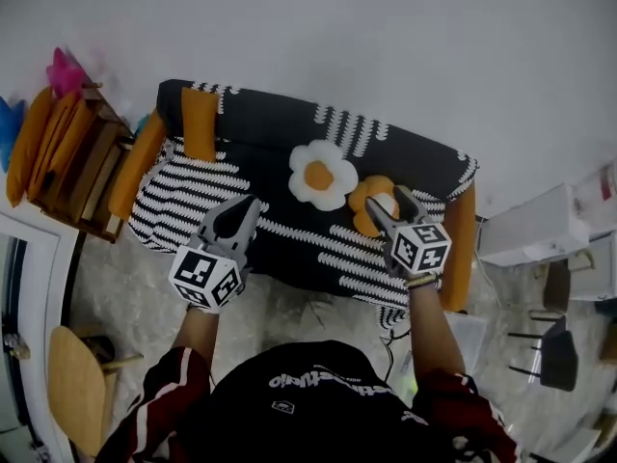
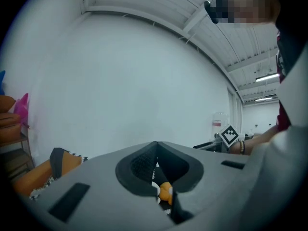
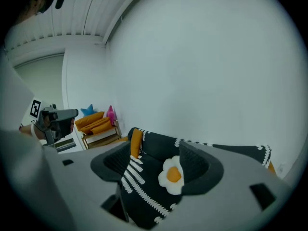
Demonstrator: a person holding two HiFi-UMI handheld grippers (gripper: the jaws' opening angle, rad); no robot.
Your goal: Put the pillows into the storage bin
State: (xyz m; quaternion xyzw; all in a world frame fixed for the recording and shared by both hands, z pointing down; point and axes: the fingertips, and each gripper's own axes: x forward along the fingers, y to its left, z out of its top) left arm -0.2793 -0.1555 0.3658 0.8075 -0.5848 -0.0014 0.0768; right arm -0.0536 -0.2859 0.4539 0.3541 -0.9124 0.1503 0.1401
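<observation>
Right tool: jaws wide apart, gripping nothing. It hangs over the orange flower pillow near the right end of the sofa seat; can't tell if it touches.

Left tool: jaws together, empty, at the sofa's front edge.

Fried-egg pillow: mid-sofa, against the backrest.

Neither pillow lifted, and no bin in view, so I judge the task barely begun.

Floor in front of the sofa looks open. Wooden rack crowds its left end, white boxes its right.

Egg-shaped pillow on black striped sofa
</observation>
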